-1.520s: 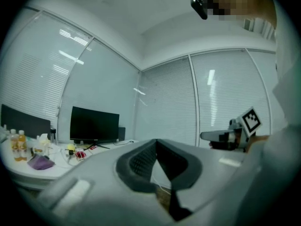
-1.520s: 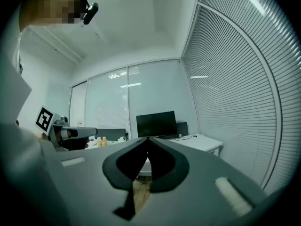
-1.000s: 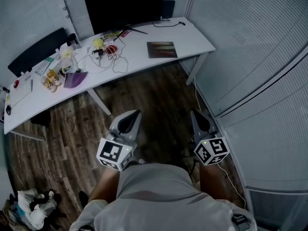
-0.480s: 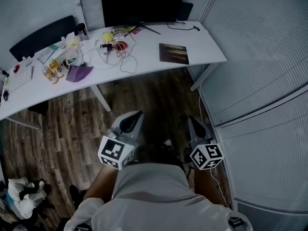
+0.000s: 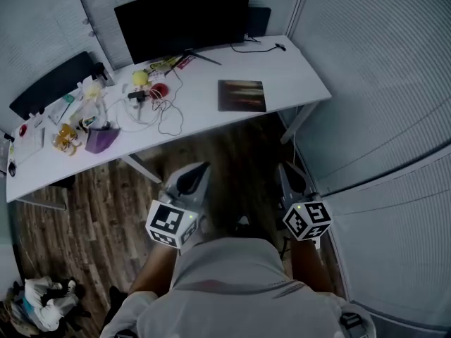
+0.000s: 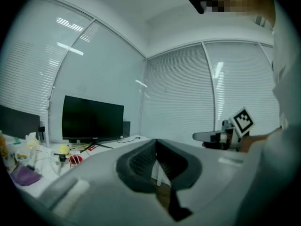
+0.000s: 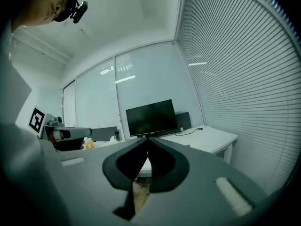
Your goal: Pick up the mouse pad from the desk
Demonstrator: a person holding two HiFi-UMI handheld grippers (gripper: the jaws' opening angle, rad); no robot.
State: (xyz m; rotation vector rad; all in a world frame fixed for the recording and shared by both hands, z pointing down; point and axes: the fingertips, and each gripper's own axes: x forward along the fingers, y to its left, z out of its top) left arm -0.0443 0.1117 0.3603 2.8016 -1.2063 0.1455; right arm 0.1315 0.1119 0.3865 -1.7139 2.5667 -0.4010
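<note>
The mouse pad (image 5: 242,95) is a dark rectangle lying flat on the right part of the white desk (image 5: 296,76), in front of the monitor. Both grippers hang over the wood floor, well short of the desk. My left gripper (image 5: 200,167) is shut and empty, its jaws meeting in a closed seam in the left gripper view (image 6: 156,144). My right gripper (image 5: 284,167) is also shut and empty, as the right gripper view (image 7: 147,141) confirms. Neither gripper view shows the pad; the gripper bodies block it.
A black monitor (image 5: 183,20) stands at the desk's back. Cables (image 5: 165,115), a yellow ball (image 5: 141,78), a red item (image 5: 159,90) and a purple pouch (image 5: 102,138) crowd the desk's left. A black chair (image 5: 53,83) stands behind. Blinded glass walls (image 5: 380,83) close the right side.
The desk has shifted in the head view and now lies nearer the grippers. Both grippers have travelled forward with the person and stay shut.
</note>
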